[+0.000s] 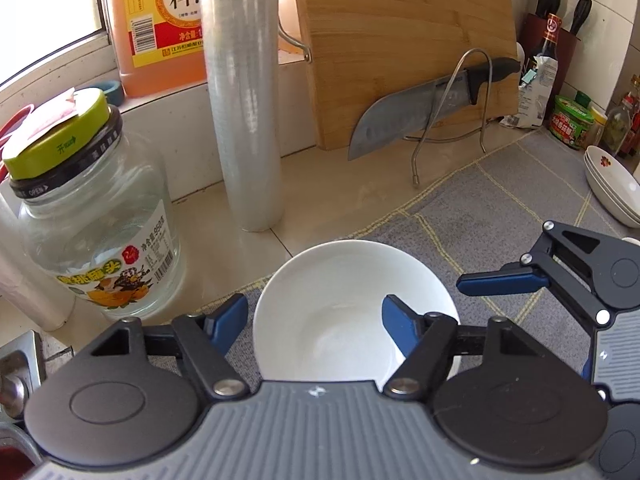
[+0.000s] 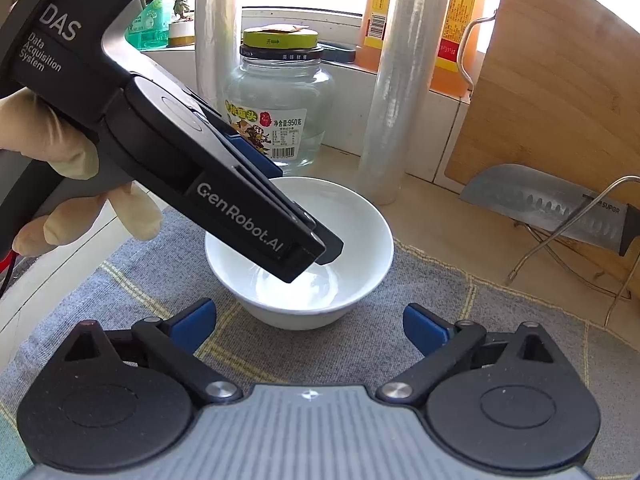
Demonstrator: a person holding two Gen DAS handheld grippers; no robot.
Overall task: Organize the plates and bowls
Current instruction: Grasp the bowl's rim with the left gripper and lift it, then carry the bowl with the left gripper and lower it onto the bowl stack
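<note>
While L hand-held gripper [image 1: 314,322] straddles rim, white bowl [image 1: 344,300] empty, jar [image 1: 100,216] lidded.

Before me a glass jar [image 1: 96,216] stands beside a cling-film roll [image 1: 244,92]; a knife [image 1: 424,112] leans against the cutting board [image 1: 404,40], perhaps on a wire rack [image 1: 448,120].

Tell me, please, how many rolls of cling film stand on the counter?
2: one roll right of the glass jar, another left, behind it; more may be hidden.
</note>
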